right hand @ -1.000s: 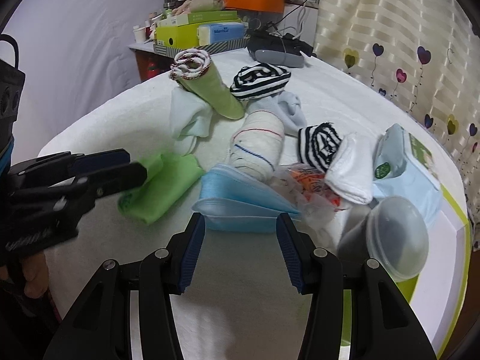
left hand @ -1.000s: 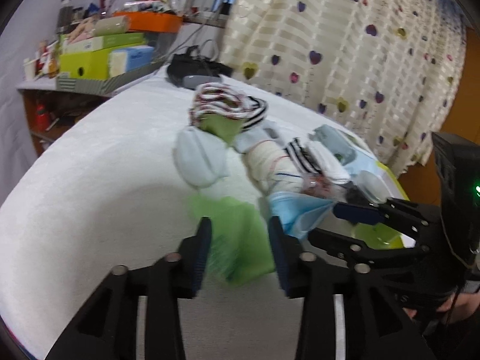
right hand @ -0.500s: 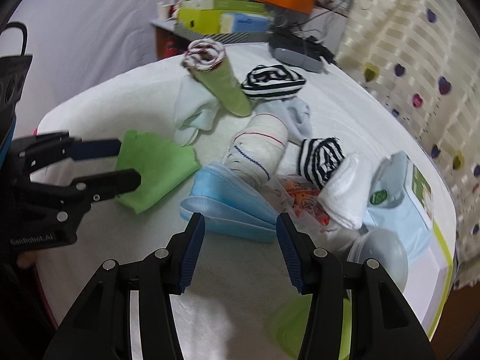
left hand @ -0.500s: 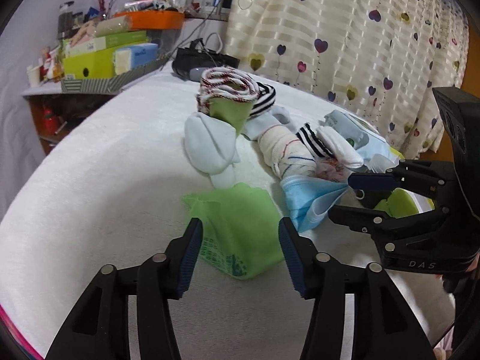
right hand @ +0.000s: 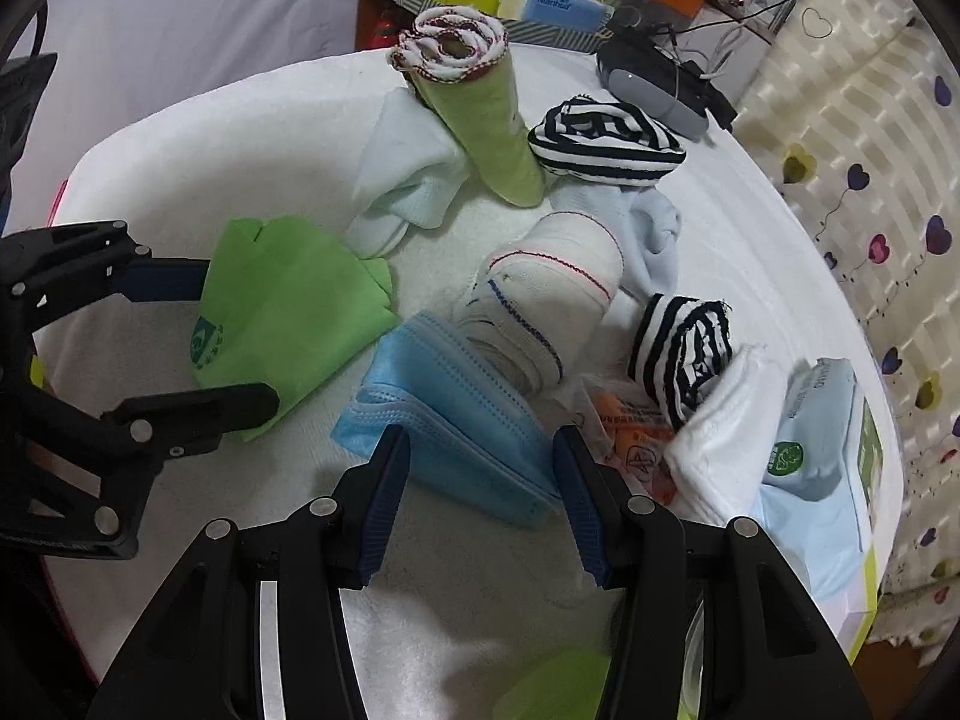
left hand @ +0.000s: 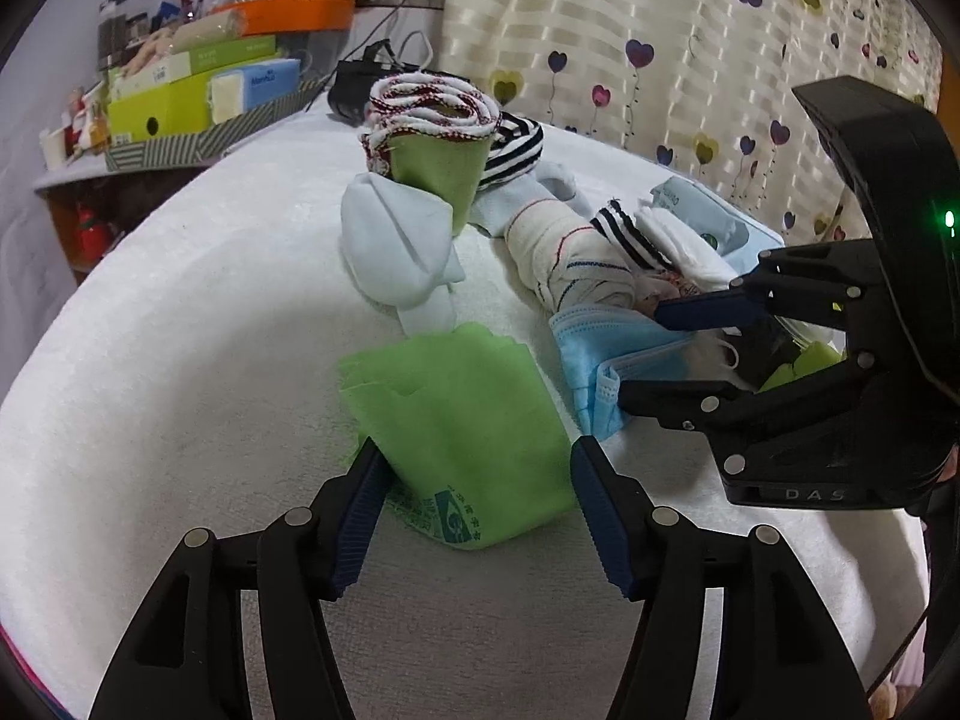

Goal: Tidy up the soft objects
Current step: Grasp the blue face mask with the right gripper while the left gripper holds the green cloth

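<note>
A folded green cloth bag (left hand: 462,432) lies flat on the white towel-covered table (left hand: 150,372). My left gripper (left hand: 471,507) is open, its fingers either side of the bag's near edge; it also shows in the right wrist view (right hand: 234,339). A stack of blue face masks (right hand: 444,402) lies right of the bag. My right gripper (right hand: 480,498) is open around the stack's near edge. Behind lie rolled socks: a green one with red-white cuff (right hand: 474,102), a pale blue one (left hand: 396,246), a white one (right hand: 540,294), striped ones (right hand: 606,141).
A wet-wipes pack (right hand: 822,426), a white cloth (right hand: 726,438) and an orange packet (right hand: 624,432) lie at the right. A black device with cables (right hand: 654,87) sits at the far edge. Boxes (left hand: 198,84) fill a shelf behind. A heart-print curtain (left hand: 690,48) hangs at right.
The green bag has been let go and now lies flat; my left gripper opened and drew back to its near edge. My right gripper moved in around the mask stack.
</note>
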Demonstrator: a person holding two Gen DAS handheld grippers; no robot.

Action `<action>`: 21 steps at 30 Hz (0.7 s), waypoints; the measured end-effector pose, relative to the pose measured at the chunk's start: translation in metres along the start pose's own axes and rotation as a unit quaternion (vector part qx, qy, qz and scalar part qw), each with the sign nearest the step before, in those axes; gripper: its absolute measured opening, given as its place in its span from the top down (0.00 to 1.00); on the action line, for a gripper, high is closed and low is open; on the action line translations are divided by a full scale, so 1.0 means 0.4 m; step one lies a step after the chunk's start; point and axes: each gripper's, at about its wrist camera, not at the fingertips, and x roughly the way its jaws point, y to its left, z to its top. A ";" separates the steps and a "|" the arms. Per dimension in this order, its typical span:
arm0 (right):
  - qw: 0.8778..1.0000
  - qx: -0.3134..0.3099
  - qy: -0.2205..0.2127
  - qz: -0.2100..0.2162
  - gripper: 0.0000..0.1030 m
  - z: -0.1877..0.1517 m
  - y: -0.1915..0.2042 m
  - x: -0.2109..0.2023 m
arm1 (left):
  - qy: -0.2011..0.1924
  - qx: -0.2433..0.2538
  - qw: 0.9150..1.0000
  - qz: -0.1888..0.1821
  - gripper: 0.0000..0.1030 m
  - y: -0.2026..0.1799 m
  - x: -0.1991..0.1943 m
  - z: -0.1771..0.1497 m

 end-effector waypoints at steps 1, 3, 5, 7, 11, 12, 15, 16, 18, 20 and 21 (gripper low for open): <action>1.000 0.008 0.001 0.004 0.51 0.002 -0.005 0.003 | 0.002 0.004 1.000 0.006 0.39 -0.006 0.002 0.000; 1.000 0.019 0.001 0.009 0.51 -0.002 -0.007 0.002 | 0.004 0.012 1.000 0.019 0.39 -0.020 0.006 0.002; 1.000 0.023 -0.004 0.010 0.60 -0.007 -0.001 -0.005 | 0.005 0.016 0.999 0.029 0.39 -0.028 0.009 0.004; 1.000 0.027 -0.007 0.003 0.83 -0.012 0.001 -0.011 | 0.005 0.012 0.999 0.038 0.44 -0.027 0.008 0.004; 0.999 0.043 -0.025 0.013 0.91 -0.031 0.007 -0.038 | 0.003 0.007 0.999 0.049 0.78 -0.020 0.002 0.004; 0.998 0.046 -0.030 0.013 0.92 -0.036 0.011 -0.046 | 0.004 0.006 0.999 0.049 0.82 -0.021 0.001 0.003; 0.997 0.058 -0.047 0.022 0.94 -0.051 0.017 -0.073 | 0.003 0.007 0.999 0.050 0.89 -0.026 -0.005 0.001; 0.996 0.063 -0.052 0.025 0.94 -0.055 0.018 -0.082 | 0.002 0.005 0.999 0.050 0.90 -0.028 -0.008 0.001; 0.995 0.076 -0.064 0.027 0.94 -0.065 0.015 -0.100 | -0.001 0.002 0.999 0.048 0.90 -0.031 -0.015 -0.001; 0.992 0.092 -0.077 0.034 0.94 -0.079 0.013 -0.121 | -0.008 -0.001 0.999 0.046 0.90 -0.031 -0.031 -0.003; 0.991 0.098 -0.083 0.036 0.94 -0.085 0.013 -0.132 | -0.012 -0.001 0.999 0.047 0.91 -0.033 -0.040 -0.002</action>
